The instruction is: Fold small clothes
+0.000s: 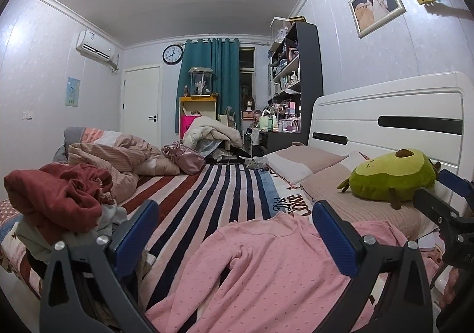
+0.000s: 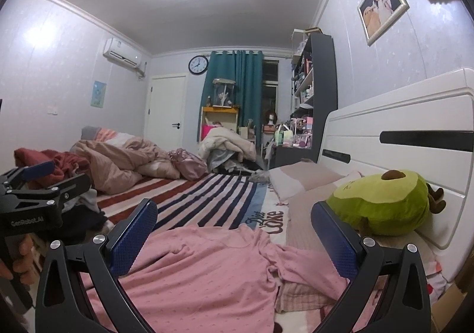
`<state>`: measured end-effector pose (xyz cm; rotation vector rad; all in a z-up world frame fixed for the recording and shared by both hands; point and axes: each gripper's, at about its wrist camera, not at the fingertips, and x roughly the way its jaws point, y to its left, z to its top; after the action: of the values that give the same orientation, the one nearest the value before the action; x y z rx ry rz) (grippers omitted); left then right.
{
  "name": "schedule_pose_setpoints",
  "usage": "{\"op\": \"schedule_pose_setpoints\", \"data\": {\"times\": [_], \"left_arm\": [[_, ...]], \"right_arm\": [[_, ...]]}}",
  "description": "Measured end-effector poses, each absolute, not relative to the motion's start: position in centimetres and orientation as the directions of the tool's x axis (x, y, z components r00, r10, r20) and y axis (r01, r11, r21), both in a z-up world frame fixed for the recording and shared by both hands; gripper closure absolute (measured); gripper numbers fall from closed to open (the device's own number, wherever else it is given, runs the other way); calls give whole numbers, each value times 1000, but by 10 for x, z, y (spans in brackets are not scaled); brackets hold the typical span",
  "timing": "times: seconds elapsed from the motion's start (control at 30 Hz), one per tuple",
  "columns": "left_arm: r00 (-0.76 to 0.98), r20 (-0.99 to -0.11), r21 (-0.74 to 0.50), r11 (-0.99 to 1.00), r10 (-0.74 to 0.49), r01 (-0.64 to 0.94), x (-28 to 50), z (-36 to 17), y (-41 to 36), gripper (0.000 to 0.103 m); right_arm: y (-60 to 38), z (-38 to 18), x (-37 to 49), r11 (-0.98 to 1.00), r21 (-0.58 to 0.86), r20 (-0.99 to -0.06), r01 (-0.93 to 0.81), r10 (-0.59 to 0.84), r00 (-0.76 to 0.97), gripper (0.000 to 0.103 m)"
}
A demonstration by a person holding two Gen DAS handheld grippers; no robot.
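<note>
Both grippers, left (image 1: 235, 239) and right (image 2: 234, 239), hover with fingers spread wide, holding nothing, over the pink top (image 1: 266, 270) lying flat on the bed (image 1: 207, 194) near the headboard (image 1: 385, 114).

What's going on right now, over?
Both grippers open, empty. Pink top spread flat on bed, unfolded. Nothing in the way.

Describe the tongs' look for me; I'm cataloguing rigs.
Both the left tongs and the right tongs have matte black angular frames with triangular cutouts, silver round bolts, and blue textured fingers. The left body shows white "GenRobot.AI" lettering in the right wrist view.
</note>
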<state>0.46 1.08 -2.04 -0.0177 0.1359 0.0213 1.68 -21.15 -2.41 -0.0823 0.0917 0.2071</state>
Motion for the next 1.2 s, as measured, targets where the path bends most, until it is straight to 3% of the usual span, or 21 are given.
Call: {"op": "schedule_pose_setpoints", "data": {"times": [0.23, 1.2], "left_arm": [[990, -137, -17, 1000, 20, -22, 5, -21, 11, 1], [990, -140, -10, 1000, 22, -23, 4, -24, 14, 1]], "right_arm": [[-210, -27, 12, 970, -60, -65, -234, 230, 971, 0], [-217, -35, 19, 971, -45, -120, -236, 230, 966, 0]]}}
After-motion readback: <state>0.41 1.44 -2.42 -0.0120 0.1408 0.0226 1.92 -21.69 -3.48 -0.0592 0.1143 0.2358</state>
